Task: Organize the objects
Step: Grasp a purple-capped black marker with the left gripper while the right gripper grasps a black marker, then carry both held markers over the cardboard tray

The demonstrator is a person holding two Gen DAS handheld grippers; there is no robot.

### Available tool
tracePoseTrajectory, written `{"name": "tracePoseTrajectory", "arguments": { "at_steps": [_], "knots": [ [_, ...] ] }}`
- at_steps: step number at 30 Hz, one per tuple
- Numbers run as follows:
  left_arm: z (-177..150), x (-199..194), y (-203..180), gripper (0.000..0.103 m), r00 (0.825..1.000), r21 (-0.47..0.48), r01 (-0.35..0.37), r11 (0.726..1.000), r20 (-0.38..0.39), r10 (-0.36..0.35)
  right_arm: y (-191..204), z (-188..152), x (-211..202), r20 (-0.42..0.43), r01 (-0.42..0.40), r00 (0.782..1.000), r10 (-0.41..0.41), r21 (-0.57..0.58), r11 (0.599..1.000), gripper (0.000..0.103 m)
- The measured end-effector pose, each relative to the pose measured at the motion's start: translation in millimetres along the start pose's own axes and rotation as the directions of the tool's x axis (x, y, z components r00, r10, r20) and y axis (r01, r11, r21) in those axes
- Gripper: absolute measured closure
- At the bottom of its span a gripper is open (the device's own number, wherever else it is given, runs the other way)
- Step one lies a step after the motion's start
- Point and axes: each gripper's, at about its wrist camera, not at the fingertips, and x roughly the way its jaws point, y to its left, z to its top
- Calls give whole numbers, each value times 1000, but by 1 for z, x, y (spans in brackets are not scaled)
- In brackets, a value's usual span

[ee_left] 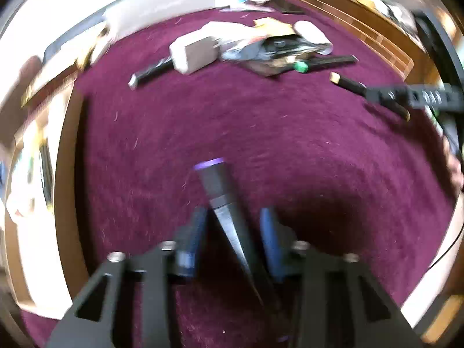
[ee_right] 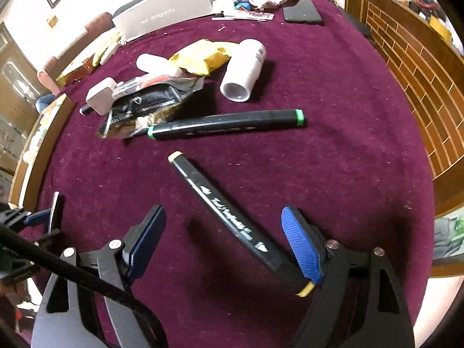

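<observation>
My left gripper (ee_left: 232, 229) has its blue-padded fingers (ee_left: 271, 240) apart, with a black marker with a purple end cap (ee_left: 223, 203) lying between them; the view is blurred, so I can't tell if the pads touch it. My right gripper (ee_right: 229, 243) is spread wide over the black marker with pale yellow end caps (ee_right: 229, 214), which lies diagonally on the maroon cloth-covered desk (ee_right: 348, 145); its near end sits against my right blue pad (ee_right: 301, 246), the left finger well clear. Just beyond it lies a black marker with green end caps (ee_right: 229, 124), one end touching a crumpled black-and-silver foil wrapper (ee_right: 145, 107). Behind that are a white plastic bottle on its side (ee_right: 243, 69), a yellow crinkled packet (ee_right: 203, 58) and a white square charger block (ee_right: 100, 95). A grey cardboard box (ee_right: 165, 17) and a black phone (ee_right: 301, 11) sit along the far edge.
</observation>
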Motion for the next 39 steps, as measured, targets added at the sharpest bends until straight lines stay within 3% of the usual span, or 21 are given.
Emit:
{"name": "tracePoseTrajectory", "arguments": {
  "at_steps": [3,6,9,12,18,23,27,32,39],
  "knots": [
    [0,-4,-6,89,1000,39,7,999,-1,-7,1,0,1,-1,56,998,-56,-34,998,27],
    [-4,-6,3,89,1000,35,2,999,17,-3,10,-3,3,7,160,987,-160,-112,981,49],
    [-7,-8,2,89,999,47,1,999,38,-3,22,-4,3,26,188,982,-187,-164,968,64],
    [-12,-9,-6,88,998,78,-34,996,64,29,32,-3,4,37,227,974,-225,-205,952,66],
    [-16,-6,-1,88,993,13,-33,999,116,31,40,-7,4,34,246,969,-244,-219,944,76],
    [-19,-7,9,91,991,-21,46,999,127,-43,43,-8,4,20,220,975,-221,-205,954,90],
    [-22,-17,18,91,985,-48,69,996,164,-60,37,-8,2,12,182,983,-182,-153,971,90],
    [-25,-43,31,91,968,-82,75,994,246,-52,31,-9,-13,37,67,997,-66,-44,997,90],
    [-32,-67,47,91,949,-120,92,989,311,-50,54,-14,-42,110,-71,991,72,-12,997,90]
  ]
}}
